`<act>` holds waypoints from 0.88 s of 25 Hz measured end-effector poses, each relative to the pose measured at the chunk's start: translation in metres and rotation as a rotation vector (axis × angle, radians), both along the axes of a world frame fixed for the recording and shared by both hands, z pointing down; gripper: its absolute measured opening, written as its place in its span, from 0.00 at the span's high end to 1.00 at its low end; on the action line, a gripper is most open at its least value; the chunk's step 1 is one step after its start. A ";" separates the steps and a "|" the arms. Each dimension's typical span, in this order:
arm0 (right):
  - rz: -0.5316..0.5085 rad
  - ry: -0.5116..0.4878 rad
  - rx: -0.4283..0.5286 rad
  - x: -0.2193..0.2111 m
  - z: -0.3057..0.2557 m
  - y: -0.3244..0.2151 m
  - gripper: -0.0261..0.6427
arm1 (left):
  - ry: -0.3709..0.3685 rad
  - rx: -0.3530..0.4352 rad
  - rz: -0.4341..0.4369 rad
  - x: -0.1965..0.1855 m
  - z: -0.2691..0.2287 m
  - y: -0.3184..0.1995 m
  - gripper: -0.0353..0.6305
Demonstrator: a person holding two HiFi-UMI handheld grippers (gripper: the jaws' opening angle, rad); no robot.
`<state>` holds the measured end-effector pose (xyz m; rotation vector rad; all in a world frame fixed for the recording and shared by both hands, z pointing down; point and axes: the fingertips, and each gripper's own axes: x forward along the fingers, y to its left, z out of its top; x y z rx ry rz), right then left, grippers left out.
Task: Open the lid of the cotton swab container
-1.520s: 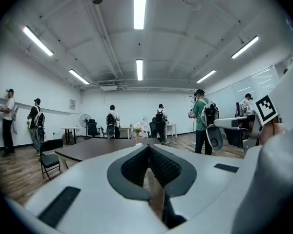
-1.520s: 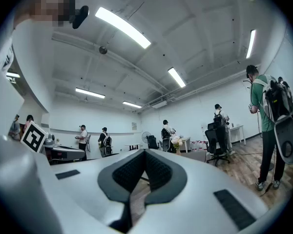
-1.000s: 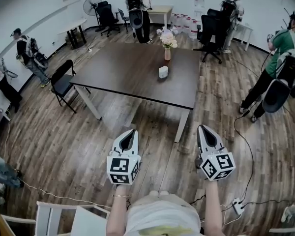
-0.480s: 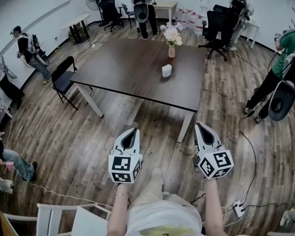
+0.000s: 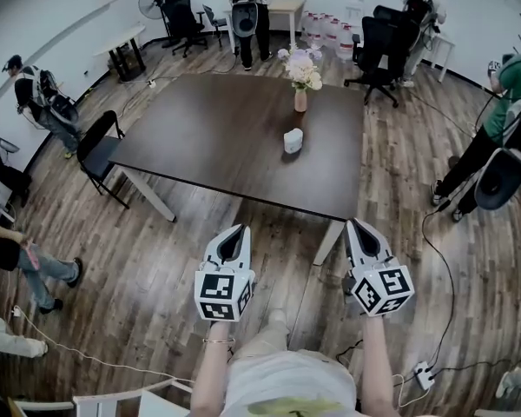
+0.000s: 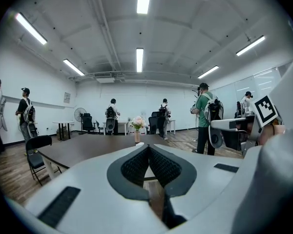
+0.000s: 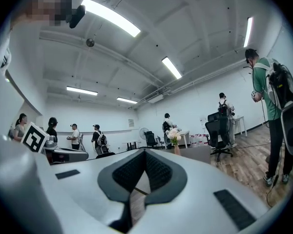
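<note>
Wood-plank flooring (image 5: 113,259) is spreading across a bright white room, with a dark rectangular tabletop (image 5: 208,137) standing at its middle. The left tool (image 5: 233,233) is hanging in the air over the floor, short of the tabletop's near edge. Its jaws are pressing together with nothing between them, the ribbed pads meeting at the tip in the left gripper view. The right tool (image 5: 358,227) is hovering beside it, well apart, its jaws likewise closed and gripping nothing. Both are pointing toward the tabletop, their marker cubes facing the head camera.

The cotton swab container (image 5: 293,140), small and white, is sitting on the tabletop right of centre, well away from both tools; its lid is too small to make out. Just beyond it a vase (image 5: 300,100) is holding pale flowers (image 5: 301,66). A black folding chair (image 5: 95,155) is standing at the tabletop's left end, and a black office chair (image 5: 373,46) is standing past its far right corner. A pedestal fan (image 5: 152,3) is standing in the far left corner. Several people wearing backpacks are standing along the walls, one in a green top (image 5: 508,81) at the right. A power strip (image 5: 424,374) is lying on the floor at lower right.
</note>
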<state>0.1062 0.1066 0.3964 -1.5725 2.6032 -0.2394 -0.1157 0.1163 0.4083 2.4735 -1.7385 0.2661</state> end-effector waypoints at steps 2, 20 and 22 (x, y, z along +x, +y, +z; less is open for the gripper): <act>0.009 0.002 -0.006 -0.004 0.002 -0.017 0.93 | 0.003 -0.001 0.014 -0.002 0.000 -0.019 0.91; 0.054 -0.001 -0.074 -0.005 0.031 -0.132 0.93 | 0.011 -0.062 0.051 -0.011 0.028 -0.139 0.91; 0.051 -0.008 -0.079 -0.003 0.033 -0.151 0.93 | 0.010 -0.072 0.046 -0.011 0.031 -0.154 0.91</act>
